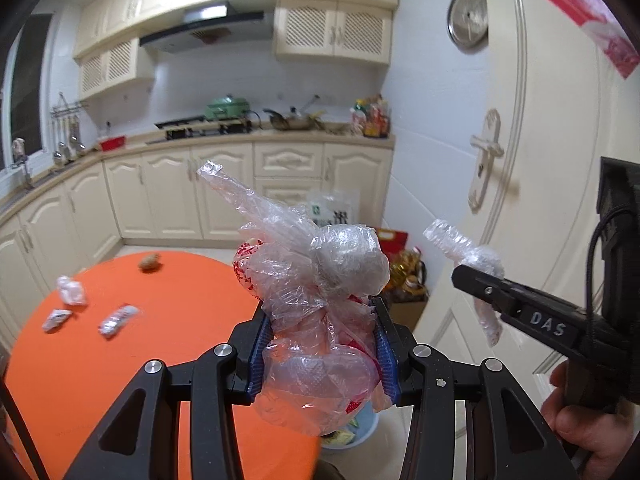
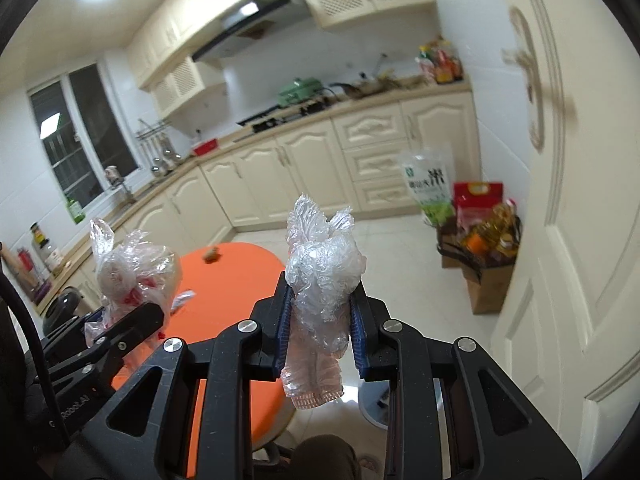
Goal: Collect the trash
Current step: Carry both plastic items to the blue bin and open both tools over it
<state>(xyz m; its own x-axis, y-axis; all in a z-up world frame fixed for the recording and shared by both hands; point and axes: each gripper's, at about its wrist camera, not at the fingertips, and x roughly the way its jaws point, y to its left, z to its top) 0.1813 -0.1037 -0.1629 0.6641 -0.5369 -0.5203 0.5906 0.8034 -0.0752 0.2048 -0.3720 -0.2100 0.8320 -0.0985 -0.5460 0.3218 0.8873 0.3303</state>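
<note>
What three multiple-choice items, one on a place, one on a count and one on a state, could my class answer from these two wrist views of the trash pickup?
1. Where does the brown lump lie?
A. on the orange table
B. on the kitchen counter
C. on the floor tiles

2. How many pale wrappers lie loose on the table's left part in the left wrist view?
A. one
B. three
C. six

3. What is the right gripper doing?
A. standing open and empty
B. clamping a clear plastic wad
C. gripping a door handle

Answers: 1 A, the lump sits on the far part of the orange top. 2 B, three wrappers show there. 3 B, the blue pads press the plastic wad from both sides.
</note>
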